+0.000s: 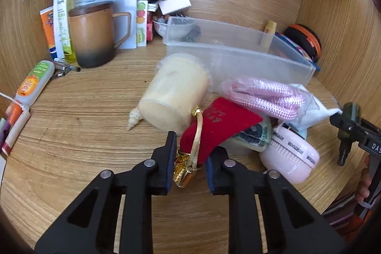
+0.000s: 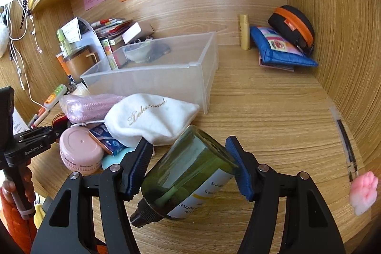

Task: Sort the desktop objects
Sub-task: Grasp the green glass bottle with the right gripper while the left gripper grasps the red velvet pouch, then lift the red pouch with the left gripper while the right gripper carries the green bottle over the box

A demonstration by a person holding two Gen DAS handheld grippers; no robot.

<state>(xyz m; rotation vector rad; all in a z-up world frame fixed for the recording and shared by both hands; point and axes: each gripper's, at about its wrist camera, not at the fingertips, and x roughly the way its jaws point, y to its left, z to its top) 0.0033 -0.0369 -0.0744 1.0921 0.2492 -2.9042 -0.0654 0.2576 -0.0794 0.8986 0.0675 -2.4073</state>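
The left gripper (image 1: 189,158) was clamped on a red velvet pouch (image 1: 218,126); the right gripper (image 2: 188,156) clasped a dark green glass bottle (image 2: 188,173) crosswise.

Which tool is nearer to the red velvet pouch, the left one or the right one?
Left. The left tool is shut on the red velvet pouch at its gold-corded end. The right tool holds a green bottle off to the side.
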